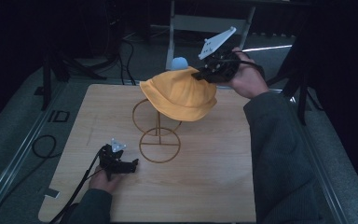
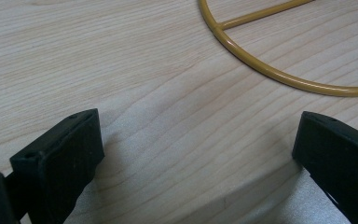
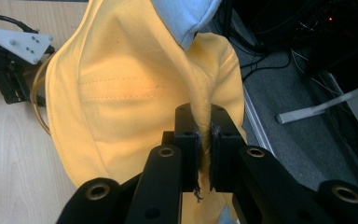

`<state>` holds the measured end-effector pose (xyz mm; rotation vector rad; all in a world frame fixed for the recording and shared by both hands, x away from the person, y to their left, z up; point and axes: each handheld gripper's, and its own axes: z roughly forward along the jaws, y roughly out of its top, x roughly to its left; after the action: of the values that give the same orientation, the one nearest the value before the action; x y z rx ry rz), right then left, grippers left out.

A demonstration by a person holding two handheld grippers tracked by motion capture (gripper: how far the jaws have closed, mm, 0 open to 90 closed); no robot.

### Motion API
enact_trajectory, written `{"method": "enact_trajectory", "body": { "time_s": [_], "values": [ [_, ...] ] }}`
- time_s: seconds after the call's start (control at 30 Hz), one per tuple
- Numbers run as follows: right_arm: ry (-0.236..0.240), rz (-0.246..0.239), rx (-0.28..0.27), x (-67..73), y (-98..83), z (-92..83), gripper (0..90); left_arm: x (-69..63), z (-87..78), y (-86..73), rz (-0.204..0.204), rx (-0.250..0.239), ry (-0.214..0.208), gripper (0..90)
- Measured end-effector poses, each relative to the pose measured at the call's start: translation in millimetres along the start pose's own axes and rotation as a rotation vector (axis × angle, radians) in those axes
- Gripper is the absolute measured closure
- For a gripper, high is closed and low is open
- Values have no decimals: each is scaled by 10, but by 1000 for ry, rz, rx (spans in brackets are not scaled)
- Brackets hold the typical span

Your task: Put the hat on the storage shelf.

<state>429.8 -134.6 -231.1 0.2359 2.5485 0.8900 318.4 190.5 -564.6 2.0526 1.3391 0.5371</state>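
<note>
- Yellow hat (image 1: pixel 179 93) sits draped over the wire stand (image 1: pixel 158 135) on the table (image 1: pixel 214 186) in the high view; placement looks nearly done, release remains.
- Left gripper (image 2: pixel 196 154), in its view: jaws spread, empty.
- Right gripper (image 3: pixel 204 154), in its view: clamped on a hat fold.

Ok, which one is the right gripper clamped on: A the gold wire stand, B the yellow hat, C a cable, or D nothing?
B: in the right gripper view, the right gripper has its jaws shut on a bunched fold of the yellow hat.

Stand's (image 1: pixel 158 135) top under yellow hat (image 1: pixel 182 95)
</note>
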Motion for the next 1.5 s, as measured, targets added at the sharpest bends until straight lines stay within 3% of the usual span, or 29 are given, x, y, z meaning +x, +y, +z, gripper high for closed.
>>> {"method": "enact_trajectory", "body": {
  "time_s": [0.57, 0.93, 1.5],
  "values": [
    [48, -40, -23, 119, 257, 117, 840, 1, 0, 0, 1, 0, 0, 19],
    [102, -56, 14, 214, 318, 274, 837, 0, 0, -1, 1, 0, 1, 19],
    [188, -139, 80, 450, 614, 553, 816, 2, -1, -1, 5, 3, 1, 19]
  ]
}}
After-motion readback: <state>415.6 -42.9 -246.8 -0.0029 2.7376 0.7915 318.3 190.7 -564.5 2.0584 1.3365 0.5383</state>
